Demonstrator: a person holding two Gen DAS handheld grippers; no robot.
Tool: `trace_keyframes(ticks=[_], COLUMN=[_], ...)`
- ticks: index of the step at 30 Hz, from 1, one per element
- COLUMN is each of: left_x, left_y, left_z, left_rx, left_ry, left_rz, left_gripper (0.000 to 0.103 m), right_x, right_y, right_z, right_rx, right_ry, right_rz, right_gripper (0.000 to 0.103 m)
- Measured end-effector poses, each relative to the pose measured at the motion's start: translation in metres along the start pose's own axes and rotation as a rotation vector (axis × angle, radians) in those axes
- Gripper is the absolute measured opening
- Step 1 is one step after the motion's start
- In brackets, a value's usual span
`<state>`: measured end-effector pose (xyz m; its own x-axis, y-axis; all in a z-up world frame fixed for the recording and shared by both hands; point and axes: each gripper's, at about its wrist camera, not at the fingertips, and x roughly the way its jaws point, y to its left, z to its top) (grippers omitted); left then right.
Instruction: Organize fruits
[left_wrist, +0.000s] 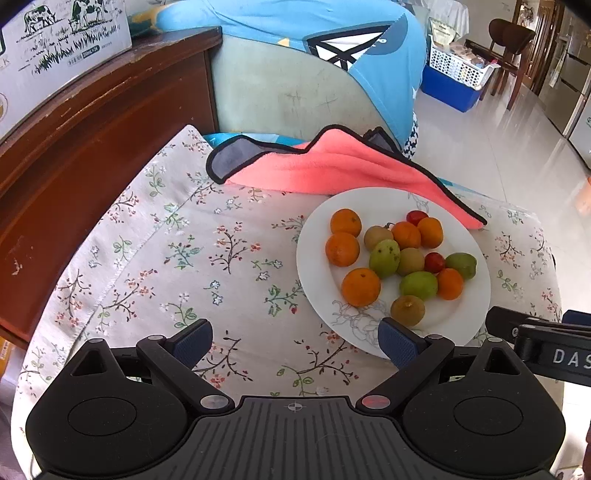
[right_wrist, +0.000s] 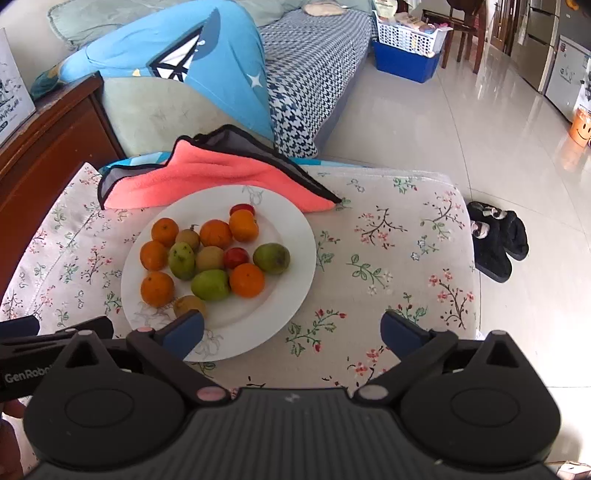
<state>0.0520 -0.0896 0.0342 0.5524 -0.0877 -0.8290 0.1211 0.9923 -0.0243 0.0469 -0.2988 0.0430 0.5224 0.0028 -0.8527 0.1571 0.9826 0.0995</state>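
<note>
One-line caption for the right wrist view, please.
Open right gripper hovers over a floral tablecloth beside a white plate of mixed fruit, pink towel behind.

Floral-clothed table (right_wrist: 388, 236), white plate (right_wrist: 291, 266) of fruit, pink towel (right_wrist: 221, 173) at far edge

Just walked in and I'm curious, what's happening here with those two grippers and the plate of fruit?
A person holds a gripper in each hand over a table with a floral cloth. Both the left gripper and the right gripper are open and hold nothing. A white plate carries mixed fruit: oranges, green fruits, brownish ones and small red ones. A pink towel lies behind the plate. No fruit has been picked up yet.
</note>
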Motion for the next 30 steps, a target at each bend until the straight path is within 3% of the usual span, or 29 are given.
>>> trace_keyframes(ticks=[30], left_x=[0.01], left_y=[-0.008], left_z=[0.004], left_rx=[0.018], left_ry=[0.03], left_rz=[0.105], left_gripper=[0.097], right_x=[0.018], right_y=[0.015], right_z=[0.0], right_rx=[-0.054], right_ry=[0.015], right_rz=[-0.094], right_gripper=[0.102])
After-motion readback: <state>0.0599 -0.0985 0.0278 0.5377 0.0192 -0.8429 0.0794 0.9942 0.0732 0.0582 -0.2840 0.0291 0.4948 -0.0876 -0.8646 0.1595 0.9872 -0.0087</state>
